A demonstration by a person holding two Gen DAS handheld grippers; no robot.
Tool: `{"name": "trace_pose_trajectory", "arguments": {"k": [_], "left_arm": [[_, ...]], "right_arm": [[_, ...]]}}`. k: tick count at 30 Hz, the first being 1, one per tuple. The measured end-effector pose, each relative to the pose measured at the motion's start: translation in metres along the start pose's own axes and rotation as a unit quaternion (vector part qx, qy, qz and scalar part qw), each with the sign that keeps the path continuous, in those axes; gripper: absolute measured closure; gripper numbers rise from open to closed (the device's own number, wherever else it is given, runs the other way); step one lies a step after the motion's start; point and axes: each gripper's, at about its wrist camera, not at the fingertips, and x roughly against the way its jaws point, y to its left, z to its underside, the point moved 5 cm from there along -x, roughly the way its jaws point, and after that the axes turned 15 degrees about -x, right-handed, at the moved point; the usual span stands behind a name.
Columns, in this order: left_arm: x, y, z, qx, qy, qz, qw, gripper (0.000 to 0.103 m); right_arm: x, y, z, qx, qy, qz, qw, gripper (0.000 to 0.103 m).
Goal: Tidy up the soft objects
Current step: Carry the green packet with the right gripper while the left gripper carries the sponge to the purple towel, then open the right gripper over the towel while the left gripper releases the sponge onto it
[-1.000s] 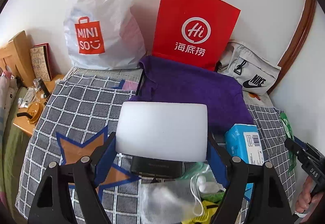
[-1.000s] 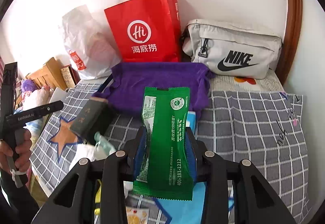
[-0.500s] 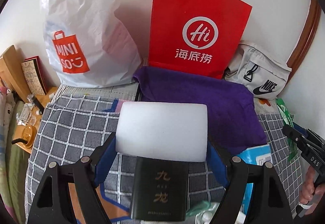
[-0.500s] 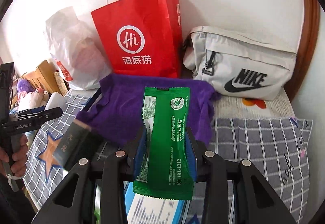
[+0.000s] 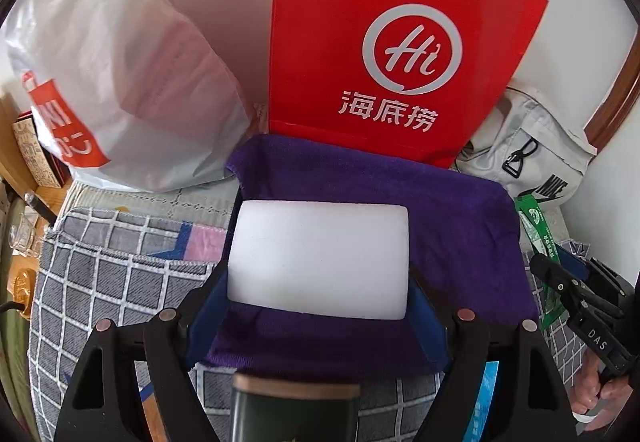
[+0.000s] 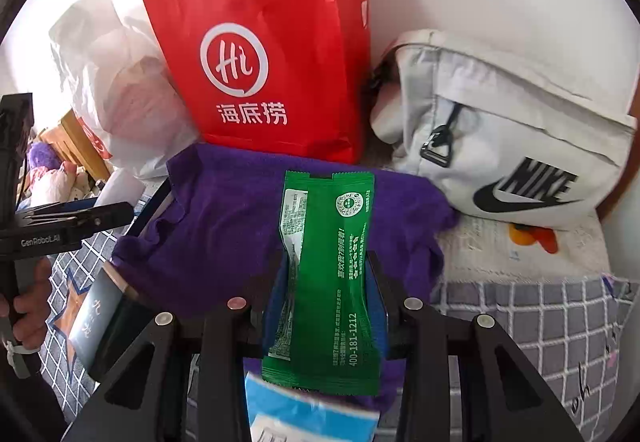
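Note:
My left gripper (image 5: 319,274) is shut on a white soft block (image 5: 319,258), held wide between its blue pads above the purple towel (image 5: 460,226). My right gripper (image 6: 326,294) is shut on a green sachet (image 6: 332,266) that stands upright between its pads, over the same purple towel (image 6: 216,226). In the left wrist view the right gripper (image 5: 576,294) with the green sachet (image 5: 538,226) shows at the right edge, a hand below it. The left gripper (image 6: 72,219) appears at the left of the right wrist view.
A red paper bag (image 5: 396,53) stands against the wall behind the towel, a white plastic bag (image 5: 120,81) to its left, a grey Nike bag (image 6: 516,145) to its right. A dark box (image 5: 294,414) and a blue pack (image 6: 308,414) lie on the grey checked blanket (image 5: 100,294).
Both grippers have moved forward toward the wall; the bags and the purple towel now loom larger, and the dark box and blue pack have slid toward the bottom of the views. Both grips are unchanged.

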Motion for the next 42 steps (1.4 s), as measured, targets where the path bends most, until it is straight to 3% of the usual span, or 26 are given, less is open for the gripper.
{"name": "trace_pose_trajectory", "arguments": {"k": [16, 27, 29, 32, 39, 42], "left_arm": [[-0.075, -0.011, -0.040, -0.018, 0.052, 0.008, 0.9985, 0.021], [-0.103, -0.010, -0.041, -0.015, 0.077, 0.022, 0.9967, 0.020], [-0.106, -0.010, -0.041, -0.015, 0.082, 0.024, 0.9962, 0.016], [-0.108, -0.012, -0.042, -0.018, 0.086, 0.026, 0.9958, 0.014], [-0.096, -0.023, -0.041, -0.021, 0.075, 0.017, 0.9968, 0.014], [-0.081, -0.020, -0.038, -0.024, 0.068, 0.014, 0.9973, 0.014]], "right_arm": [[-0.067, -0.016, -0.005, 0.018, 0.055, 0.013, 0.998, 0.065], [-0.082, -0.030, -0.010, 0.004, 0.078, 0.006, 0.997, 0.062], [-0.083, -0.032, -0.012, 0.004, 0.078, 0.004, 0.997, 0.059], [-0.084, -0.031, -0.013, -0.001, 0.079, -0.009, 0.997, 0.045], [-0.072, -0.020, -0.014, 0.002, 0.063, -0.012, 0.998, 0.042], [-0.064, -0.018, -0.013, -0.001, 0.057, -0.008, 0.998, 0.036]]}}
